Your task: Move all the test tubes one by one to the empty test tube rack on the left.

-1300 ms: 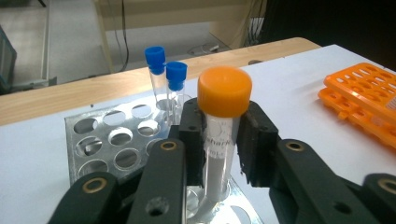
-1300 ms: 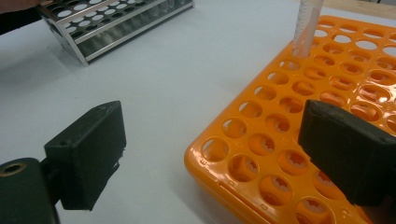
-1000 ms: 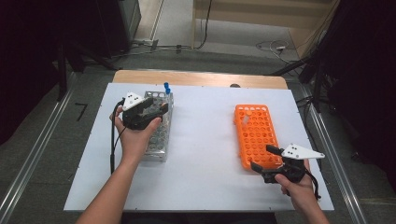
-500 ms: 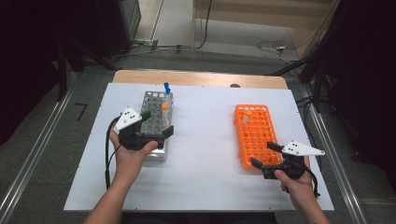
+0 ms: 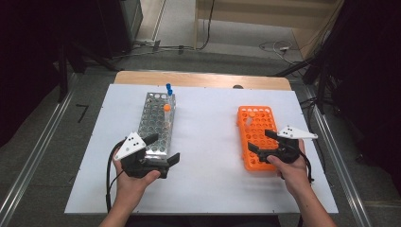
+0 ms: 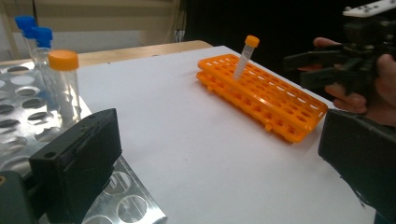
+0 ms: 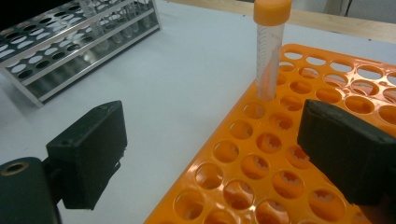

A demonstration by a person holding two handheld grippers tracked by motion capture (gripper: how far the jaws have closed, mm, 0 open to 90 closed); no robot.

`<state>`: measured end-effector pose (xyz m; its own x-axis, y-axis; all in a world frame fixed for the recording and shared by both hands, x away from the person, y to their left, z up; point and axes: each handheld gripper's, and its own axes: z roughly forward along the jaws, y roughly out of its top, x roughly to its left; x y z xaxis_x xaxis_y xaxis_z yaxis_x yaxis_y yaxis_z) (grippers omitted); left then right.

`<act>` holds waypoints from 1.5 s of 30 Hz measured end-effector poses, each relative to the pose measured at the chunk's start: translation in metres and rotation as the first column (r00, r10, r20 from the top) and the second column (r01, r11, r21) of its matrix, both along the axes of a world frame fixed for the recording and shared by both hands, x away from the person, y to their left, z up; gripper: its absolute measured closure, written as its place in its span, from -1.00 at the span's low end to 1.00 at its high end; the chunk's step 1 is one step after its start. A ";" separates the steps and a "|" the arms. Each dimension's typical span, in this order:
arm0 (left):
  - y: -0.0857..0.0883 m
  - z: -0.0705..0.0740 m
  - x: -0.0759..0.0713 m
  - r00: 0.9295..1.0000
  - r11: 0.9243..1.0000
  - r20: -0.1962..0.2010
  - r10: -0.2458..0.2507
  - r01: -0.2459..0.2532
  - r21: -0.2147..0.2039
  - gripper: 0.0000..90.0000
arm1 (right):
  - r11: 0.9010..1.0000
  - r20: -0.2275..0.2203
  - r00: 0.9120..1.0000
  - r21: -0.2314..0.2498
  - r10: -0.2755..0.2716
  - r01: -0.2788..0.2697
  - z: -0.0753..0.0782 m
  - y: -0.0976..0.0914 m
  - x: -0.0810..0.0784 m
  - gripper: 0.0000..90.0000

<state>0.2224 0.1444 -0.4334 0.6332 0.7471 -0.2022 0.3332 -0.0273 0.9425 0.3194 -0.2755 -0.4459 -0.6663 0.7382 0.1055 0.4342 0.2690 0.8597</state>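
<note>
Fingers of the left gripper (image 5: 165,147): spread wide with nothing between them. They have just been opening, and I read them at the near end of the metal rack (image 5: 150,124), beside its front corner.
Fingers of the right gripper (image 5: 259,140): apart and empty. They have just been closing a little and hang over the near half of the orange rack (image 5: 246,161), gripping nothing.
Work in hand: as I judge it, moving capped tubes from the metal rack across to the orange rack.
Done so far: one orange-capped tube (image 7: 270,51) stands upright in a hole toward the far end of the orange rack. In the right gripper view it sits just beyond the open fingers.
Left in the metal rack: a second orange-capped tube (image 6: 63,79) around the middle and two blue-capped tubes (image 6: 35,37) at the far end, all upright.
Progress: early by my count, one across and three waiting.
Next, as I see it: the left fingers must reach up the metal rack to the orange cap and close on it. The right ones have no tube to take yet.
Worktop (image 5: 208,142): white, with the two racks well apart on it and bare sheet between them.
Watch point: the waiting tubes stand close together at the far end, so I would come in from above.
</note>
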 end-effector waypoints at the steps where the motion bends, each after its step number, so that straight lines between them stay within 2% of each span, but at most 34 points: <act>1: 0.000 -0.001 -0.001 1.000 1.000 -0.001 -0.005 0.005 0.002 -1.00 | 1.000 -0.008 1.000 0.003 -0.008 0.009 -0.001 0.002 0.004 -0.75; 7: -0.002 -0.004 -0.002 1.000 1.000 -0.008 -0.009 0.009 0.005 -1.00 | 0.996 -0.043 0.995 -0.036 -0.088 0.087 -0.006 0.014 0.028 -0.39; 11: -0.002 -0.003 -0.003 1.000 1.000 -0.006 -0.013 0.013 -0.001 -1.00 | 0.988 -0.064 0.989 -0.081 -0.135 0.130 -0.008 0.021 0.046 -0.16; 13: -0.001 -0.004 -0.003 1.000 1.000 -0.004 -0.014 0.014 -0.001 -1.00 | 0.984 -0.060 0.986 -0.103 -0.152 0.146 -0.008 0.023 0.053 -0.07; 22: 0.001 -0.005 -0.002 1.000 1.000 -0.009 -0.002 0.002 -0.004 -1.00 | 0.976 -0.071 0.988 -0.177 -0.141 0.126 -0.012 0.035 0.071 0.40; 25: 0.000 -0.006 -0.002 1.000 1.000 -0.010 -0.006 0.006 -0.001 -1.00 | 0.971 -0.054 0.986 -0.189 -0.159 0.147 -0.011 0.036 0.071 0.60; 29: -0.002 -0.006 -0.001 1.000 1.000 -0.014 -0.009 0.009 0.002 -1.00 | 0.975 -0.033 0.988 -0.169 -0.154 0.146 -0.009 0.034 0.068 0.61; 34: -0.006 -0.006 0.000 1.000 1.000 -0.016 -0.018 0.018 0.005 -1.00 | 0.980 0.015 0.988 -0.131 -0.151 0.151 0.003 0.028 0.058 0.61; 39: -0.011 -0.006 0.000 0.999 0.999 -0.017 -0.031 0.031 0.008 -1.00 | 0.987 0.044 0.991 -0.092 -0.128 0.132 0.015 0.023 0.042 0.61; 45: -0.018 -0.005 0.000 0.999 0.999 -0.015 -0.047 0.048 0.012 -1.00 | 0.995 0.047 0.997 -0.073 -0.068 0.072 0.016 0.025 0.018 0.61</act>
<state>0.2224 0.1266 -0.4386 0.6651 0.7188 -0.2026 0.3452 -0.0553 0.9369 0.3378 -0.2510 -0.4299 -0.6156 0.7878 0.0199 0.4162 0.3036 0.8571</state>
